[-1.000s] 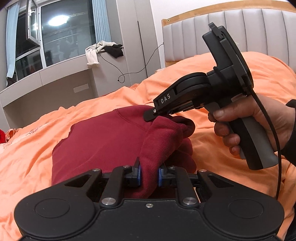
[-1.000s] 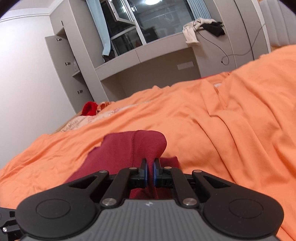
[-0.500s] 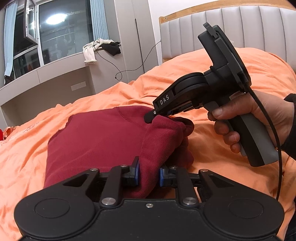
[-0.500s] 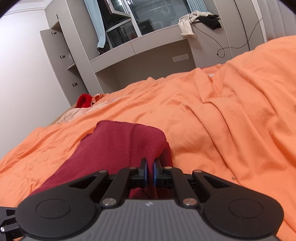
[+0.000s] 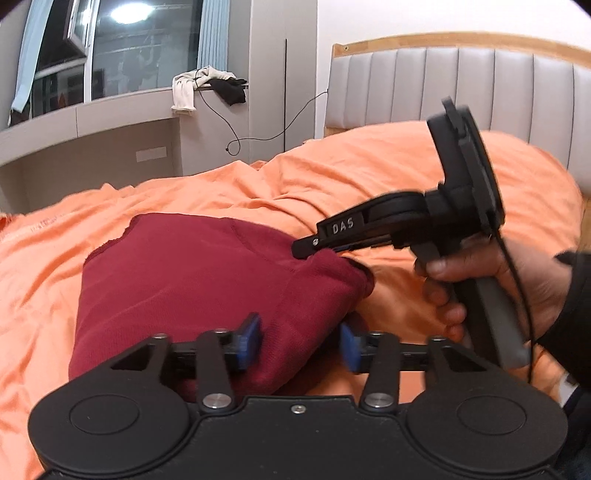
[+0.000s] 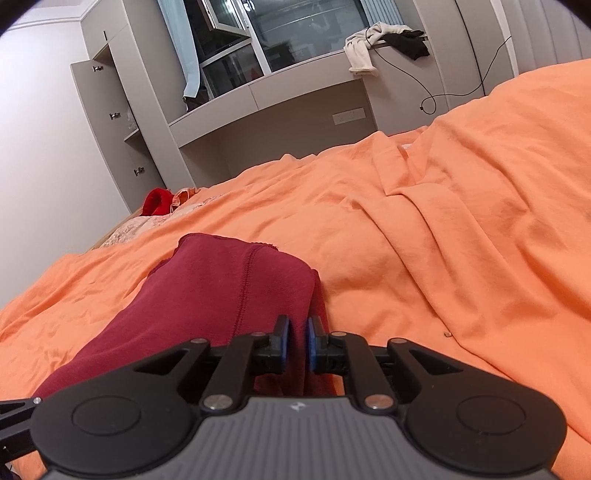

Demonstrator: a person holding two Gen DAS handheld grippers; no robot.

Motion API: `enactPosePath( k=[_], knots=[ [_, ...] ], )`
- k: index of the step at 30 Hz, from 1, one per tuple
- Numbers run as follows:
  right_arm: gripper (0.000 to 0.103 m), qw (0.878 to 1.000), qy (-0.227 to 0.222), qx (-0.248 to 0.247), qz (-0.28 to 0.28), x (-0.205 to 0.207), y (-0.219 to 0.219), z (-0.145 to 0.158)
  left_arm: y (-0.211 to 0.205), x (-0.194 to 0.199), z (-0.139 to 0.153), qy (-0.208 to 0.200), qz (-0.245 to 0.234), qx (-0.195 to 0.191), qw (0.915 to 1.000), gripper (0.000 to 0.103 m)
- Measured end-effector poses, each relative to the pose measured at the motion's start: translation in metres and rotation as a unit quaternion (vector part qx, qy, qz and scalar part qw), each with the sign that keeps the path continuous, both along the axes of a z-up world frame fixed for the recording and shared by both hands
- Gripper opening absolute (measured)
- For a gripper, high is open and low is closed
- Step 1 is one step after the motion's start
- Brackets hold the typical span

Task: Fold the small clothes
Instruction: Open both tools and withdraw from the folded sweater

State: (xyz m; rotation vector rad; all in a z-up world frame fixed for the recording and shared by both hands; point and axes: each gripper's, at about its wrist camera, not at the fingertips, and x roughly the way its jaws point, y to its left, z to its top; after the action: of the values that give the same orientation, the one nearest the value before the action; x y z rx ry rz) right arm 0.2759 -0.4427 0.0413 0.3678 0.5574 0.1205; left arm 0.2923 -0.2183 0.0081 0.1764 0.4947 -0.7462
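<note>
1. One big orange blanket covers the whole bed. It has lots of wrinkles.
2. One grey padded headboard stands at the far end of the bed.
3. One window is dark, over one long grey shelf by the wall.
4. One dark red garment lies folded on the blanket, right in front of both grippers. It is the only piece of clothing on the middle of the bed.
5. Two grippers are here. The left gripper has just been opening. Its two blue pads stand wide apart, one on each side of the garment's near edge, and they do not squeeze it.
6. The right gripper has just been opening a little. Its two blue pads are close together with a thin gap. The edge of the garment is between them, but they do not seem to pinch it.
7. One hand holds the right gripper's handle.
8. Two small cloths, one white cloth and one black cloth, hang on the shelf.
9. One small bright red thing sits at the far corner of the bed.
</note>
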Motion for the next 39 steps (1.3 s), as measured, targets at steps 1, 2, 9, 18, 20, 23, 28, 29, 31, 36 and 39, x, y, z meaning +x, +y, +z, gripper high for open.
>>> enactPosePath(
  k=[1,2,9,18,20,23,28,29,31,36,39],
  knots=[
    [0.021,1.000,0.000,0.001,-0.002,-0.001,-0.001,0.000,0.002,-0.001,0.001,0.005,0.003,-0.010,0.9999,0.067],
    [0.023,1.000,-0.001,0.002,-0.004,-0.001,-0.001,0.001,0.004,-0.001,0.004,0.009,0.006,-0.021,0.9997,0.070],
    [0.055,1.000,-0.011,0.014,-0.024,-0.011,-0.006,0.005,0.024,0.001,0.022,0.014,0.060,-0.077,0.9951,0.101],
    [0.092,0.999,-0.044,0.010,-0.030,-0.031,0.000,0.019,0.059,0.028,0.038,0.018,0.169,-0.085,0.9818,0.102],
    [0.097,0.998,-0.054,0.005,-0.025,-0.037,0.004,0.025,0.068,0.033,0.040,0.021,0.190,-0.078,0.9784,0.102],
    [0.103,0.997,-0.068,-0.003,-0.020,-0.046,0.013,0.032,0.081,0.039,0.041,0.023,0.216,-0.073,0.9734,0.102],
    [0.103,0.997,-0.073,-0.026,-0.002,-0.058,0.029,0.037,0.100,0.039,0.038,0.036,0.238,-0.079,0.9675,0.102],
    [0.103,0.997,-0.071,-0.028,0.001,-0.060,0.032,0.037,0.102,0.039,0.037,0.037,0.240,-0.077,0.9670,0.102],
    [0.103,0.997,-0.066,-0.029,0.007,-0.064,0.037,0.036,0.103,0.039,0.035,0.039,0.241,-0.072,0.9672,0.102],
    [0.103,0.998,-0.049,-0.042,0.004,-0.074,0.044,0.029,0.103,0.037,0.031,0.039,0.236,-0.060,0.9691,0.102],
    [0.103,0.997,-0.042,-0.060,0.002,-0.078,0.047,0.025,0.101,0.035,0.029,0.036,0.234,-0.051,0.9703,0.102]
  ],
)
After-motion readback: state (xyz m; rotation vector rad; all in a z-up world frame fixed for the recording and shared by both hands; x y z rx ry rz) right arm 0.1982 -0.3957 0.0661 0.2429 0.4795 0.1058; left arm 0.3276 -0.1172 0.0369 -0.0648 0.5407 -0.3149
